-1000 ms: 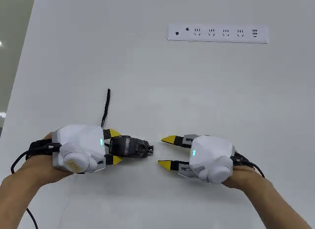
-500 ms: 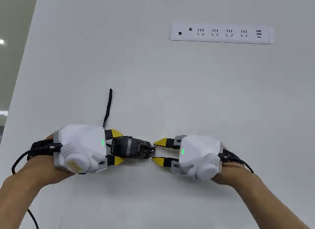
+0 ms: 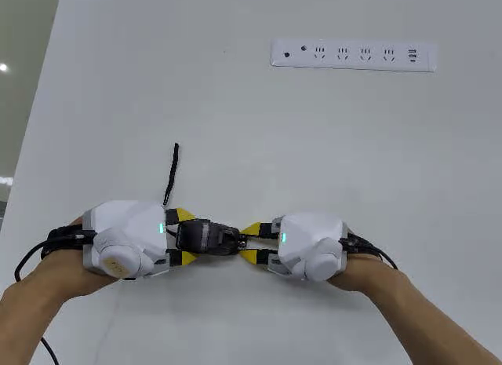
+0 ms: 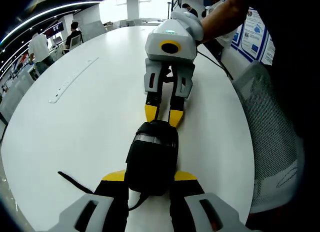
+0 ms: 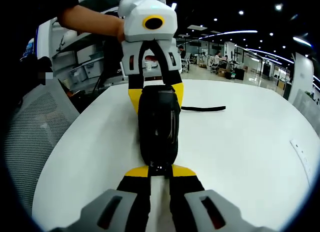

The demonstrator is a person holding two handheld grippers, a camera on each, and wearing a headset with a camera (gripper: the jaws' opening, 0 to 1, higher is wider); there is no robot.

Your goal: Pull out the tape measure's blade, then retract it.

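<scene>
Left gripper (image 3: 185,235) pinched the black tape (image 3: 208,236) across its body, jaws on both sides. Tape sat low over the white table (image 3: 314,145), between the two grippers. Long axis ran left-right in the head view, in line with both grippers. Blade end pointed at the right gripper (image 3: 250,242); strap (image 3: 171,173) trailed off the back, lying on the table. Right gripper's jaws were narrowed around the blade end, yellow tips flanking it; couldn't tell whether they clamped it.
</scene>
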